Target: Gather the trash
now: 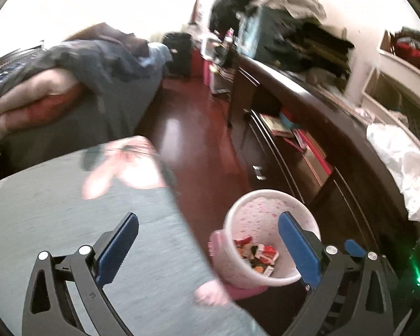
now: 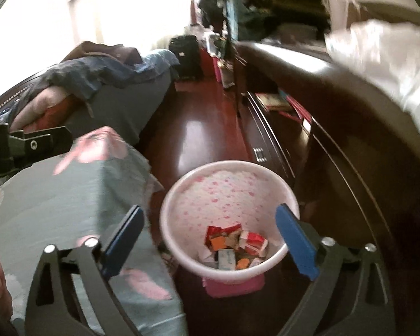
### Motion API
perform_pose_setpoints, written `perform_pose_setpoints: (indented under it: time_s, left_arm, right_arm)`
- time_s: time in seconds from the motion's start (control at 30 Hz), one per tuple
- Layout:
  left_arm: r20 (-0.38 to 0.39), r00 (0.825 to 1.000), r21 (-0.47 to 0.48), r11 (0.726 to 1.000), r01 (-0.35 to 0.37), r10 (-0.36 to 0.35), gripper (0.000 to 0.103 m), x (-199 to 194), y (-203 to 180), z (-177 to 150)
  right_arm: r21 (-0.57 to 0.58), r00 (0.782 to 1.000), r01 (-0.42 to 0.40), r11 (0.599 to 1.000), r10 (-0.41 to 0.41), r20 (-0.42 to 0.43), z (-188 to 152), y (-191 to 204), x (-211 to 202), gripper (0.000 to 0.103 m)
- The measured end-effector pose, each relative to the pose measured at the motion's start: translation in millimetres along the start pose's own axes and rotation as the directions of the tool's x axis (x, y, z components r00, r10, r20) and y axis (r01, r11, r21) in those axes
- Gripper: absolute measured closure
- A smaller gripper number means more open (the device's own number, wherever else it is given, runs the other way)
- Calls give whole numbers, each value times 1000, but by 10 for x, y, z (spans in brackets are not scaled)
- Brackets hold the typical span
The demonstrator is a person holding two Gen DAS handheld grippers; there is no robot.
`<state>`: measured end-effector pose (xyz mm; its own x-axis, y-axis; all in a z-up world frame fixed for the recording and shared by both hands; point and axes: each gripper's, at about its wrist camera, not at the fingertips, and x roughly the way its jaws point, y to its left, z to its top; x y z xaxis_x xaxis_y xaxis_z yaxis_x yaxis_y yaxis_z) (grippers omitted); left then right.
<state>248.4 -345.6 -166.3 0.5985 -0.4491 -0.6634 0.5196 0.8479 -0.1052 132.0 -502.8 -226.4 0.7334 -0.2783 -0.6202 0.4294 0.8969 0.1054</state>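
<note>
Both my grippers, left (image 1: 208, 247) and right (image 2: 210, 240), hover with fingers spread, grasping nothing. The bin (image 2: 229, 218) stands on the floor between bed (image 2: 70, 196) and dresser (image 2: 336, 145), holding wrappers (image 2: 235, 247). Risk: motion blur suggests haste; a low finger could tip the bin.

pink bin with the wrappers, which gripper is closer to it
Right. The right gripper hangs open above the bin; the left gripper, also open, sits off toward the bed side.
</note>
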Motion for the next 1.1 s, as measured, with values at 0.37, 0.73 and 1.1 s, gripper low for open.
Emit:
perform_pose_setpoints:
  time_s: [0.37,0.73,1.1]
  left_arm:
    - [124,969,-127,972,-200,215,4,-1234,988,-353]
    - [181,921,-259,920,-295,346,4,-2312,1648,-790]
    - [289,817,-337,852,-400,499,4,-3340,1908,-1129]
  right_arm:
    - [-146,985,-152,978,162,59,-107,1136,-861,4]
    - [-251,951,-268,930,297,85,-180,1951,-1705,3]
    - [-325,916,-299,897,365,165,-233,2377,-2580,3]
